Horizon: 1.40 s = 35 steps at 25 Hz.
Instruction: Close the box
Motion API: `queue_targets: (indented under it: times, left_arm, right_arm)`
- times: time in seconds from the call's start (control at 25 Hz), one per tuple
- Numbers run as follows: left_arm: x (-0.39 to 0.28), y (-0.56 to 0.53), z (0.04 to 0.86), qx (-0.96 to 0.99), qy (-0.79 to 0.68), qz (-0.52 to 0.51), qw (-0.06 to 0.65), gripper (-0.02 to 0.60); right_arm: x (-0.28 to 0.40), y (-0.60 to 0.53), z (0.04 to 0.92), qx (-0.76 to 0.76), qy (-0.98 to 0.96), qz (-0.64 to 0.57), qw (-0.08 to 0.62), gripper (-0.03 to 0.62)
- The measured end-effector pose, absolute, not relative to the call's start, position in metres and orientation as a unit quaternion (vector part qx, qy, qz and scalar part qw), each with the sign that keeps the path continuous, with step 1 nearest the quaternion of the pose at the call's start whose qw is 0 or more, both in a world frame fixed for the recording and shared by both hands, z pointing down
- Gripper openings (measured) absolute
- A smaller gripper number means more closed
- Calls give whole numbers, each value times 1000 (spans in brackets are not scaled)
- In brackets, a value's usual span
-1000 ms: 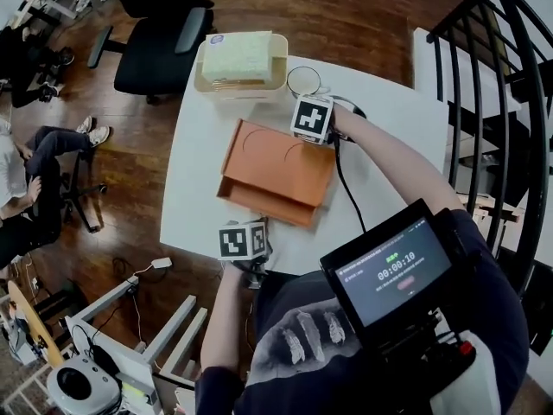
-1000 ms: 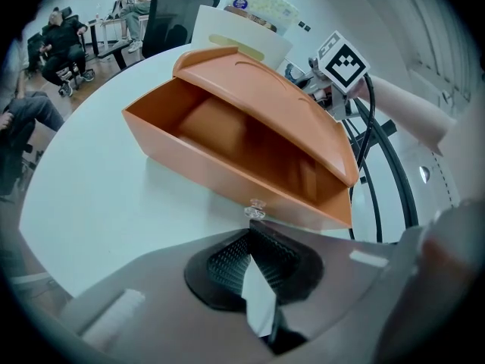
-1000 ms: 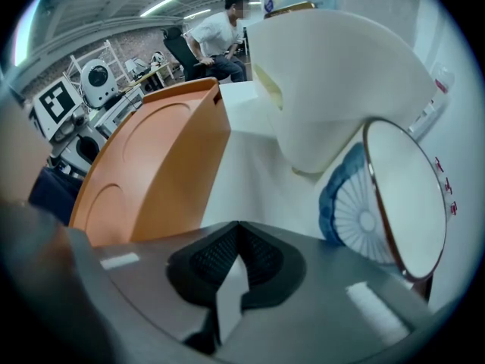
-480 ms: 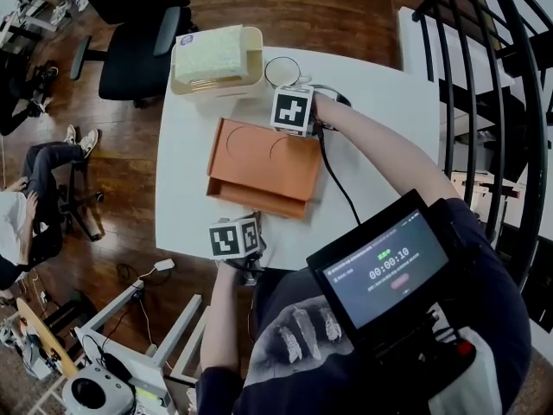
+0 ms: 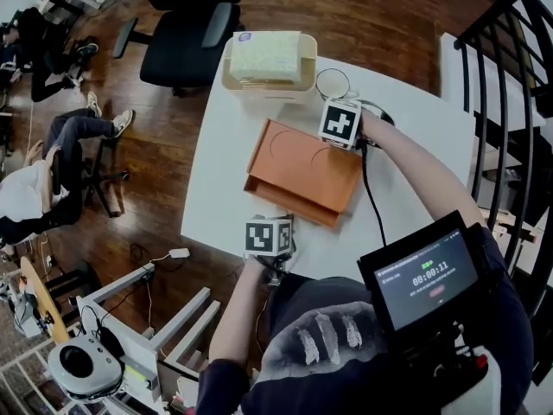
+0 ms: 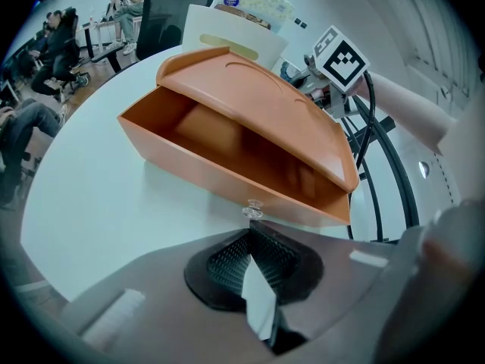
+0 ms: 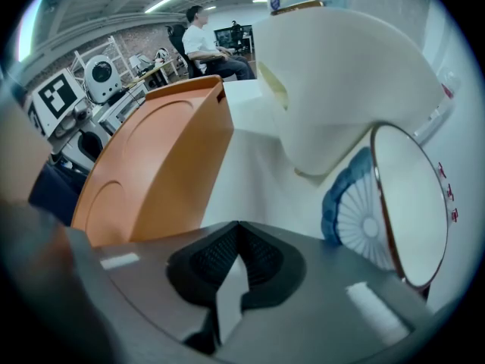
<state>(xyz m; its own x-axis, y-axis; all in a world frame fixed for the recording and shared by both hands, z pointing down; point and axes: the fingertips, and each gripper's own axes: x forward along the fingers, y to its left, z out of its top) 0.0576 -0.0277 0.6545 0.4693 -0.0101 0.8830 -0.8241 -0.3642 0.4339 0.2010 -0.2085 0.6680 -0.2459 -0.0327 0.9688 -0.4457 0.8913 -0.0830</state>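
The orange box (image 5: 302,176) lies in the middle of the white table (image 5: 223,173). Its hinged lid (image 6: 258,103) hangs low over the tray (image 6: 220,161), and a narrow gap still shows along the front. My left gripper (image 5: 270,232) is shut and empty at the table's near edge, just short of a small clear knob (image 6: 254,209) on the box's front wall. My right gripper (image 5: 340,124) sits at the far side, behind the lid (image 7: 151,158). It is shut with nothing between its fingers. Whether it touches the lid is hidden.
A cream container (image 5: 268,63) holding a tissue pack stands at the table's far edge. Beside it, right of my right gripper, is a round white and blue disc (image 7: 402,211). Black office chairs and seated people are to the left, and a black stair railing (image 5: 510,76) to the right.
The lid has come down further over the tray, narrowing the front gap. Both grippers stay shut in roughly the same places; the head view has shifted.
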Motion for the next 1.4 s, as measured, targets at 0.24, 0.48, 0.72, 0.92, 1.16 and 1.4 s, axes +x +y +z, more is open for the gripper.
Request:
queue_targets:
  times: [0.24, 0.48, 0.72, 0.92, 1.16, 1.4]
  left_arm:
    - [53, -32, 654, 711, -293, 424, 478, 15]
    - [50, -43, 655, 716, -295, 421, 472, 15]
    - [54, -47, 654, 717, -293, 424, 469, 15]
    - [61, -39, 655, 713, -284, 422, 482, 15]
    - [57, -44, 653, 717, -285, 421, 477, 15]
    - [60, -51, 651, 720, -288, 420, 471, 15]
  right_arm:
    - [196, -209, 669, 159, -771, 180, 590, 6]
    - [186, -218, 670, 150, -777, 169, 588, 6]
    - [189, -219, 670, 163, -776, 179, 582, 6]
    - [222, -204, 671, 162, -717, 201, 647, 6]
    - [188, -214, 671, 133, -771, 176, 597, 6]
    - [191, -216, 672, 138, -764, 167, 608, 6]
